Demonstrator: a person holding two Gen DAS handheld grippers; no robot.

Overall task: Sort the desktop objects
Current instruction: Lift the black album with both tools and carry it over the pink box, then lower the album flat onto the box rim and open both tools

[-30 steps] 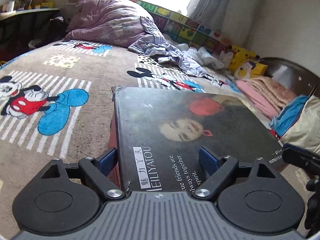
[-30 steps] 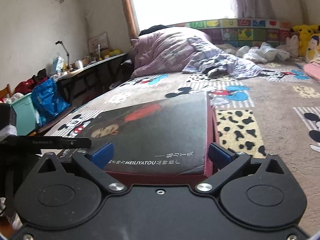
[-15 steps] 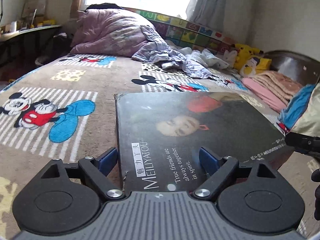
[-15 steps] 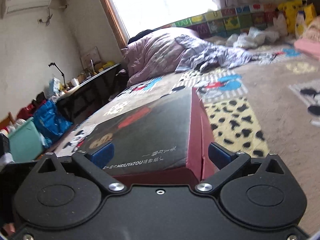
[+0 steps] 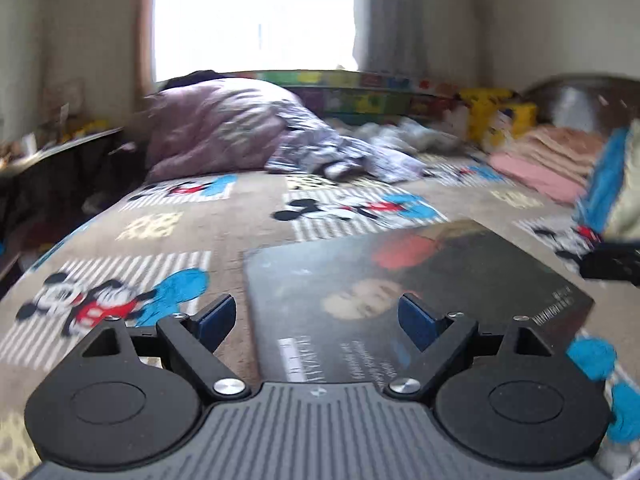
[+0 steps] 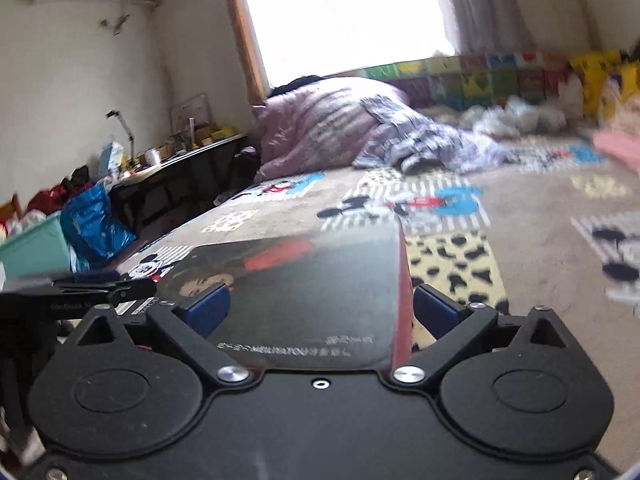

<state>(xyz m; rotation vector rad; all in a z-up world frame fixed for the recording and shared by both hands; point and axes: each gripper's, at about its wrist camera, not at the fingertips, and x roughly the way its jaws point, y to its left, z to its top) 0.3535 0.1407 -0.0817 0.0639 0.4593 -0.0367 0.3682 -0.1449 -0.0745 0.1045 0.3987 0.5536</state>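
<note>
A wide flat box (image 5: 400, 280) with a dark printed lid and red sides lies on the cartoon-mouse blanket (image 5: 168, 240). My left gripper (image 5: 316, 320) is open at its near left corner, one blue finger outside the box's edge and the other above the lid. My right gripper (image 6: 322, 308) straddles the box's (image 6: 304, 280) right near corner. Its jaws are closing, with one finger over the lid and the other just beside the red side wall; no pad visibly presses. Each view shows the other gripper's black tip at its edge.
A bunched purple quilt (image 6: 328, 128) and loose clothes lie at the far end under the window. Folded pink blankets (image 5: 548, 160) and yellow plush toys sit at the right. A cluttered desk (image 6: 172, 160), a blue bag (image 6: 94, 220) and a green bin stand left of the bed.
The left view has rolled and swung, so the box now sits further right in it and the left finger stands clear of the box's edge. The right jaws have narrowed slightly.
</note>
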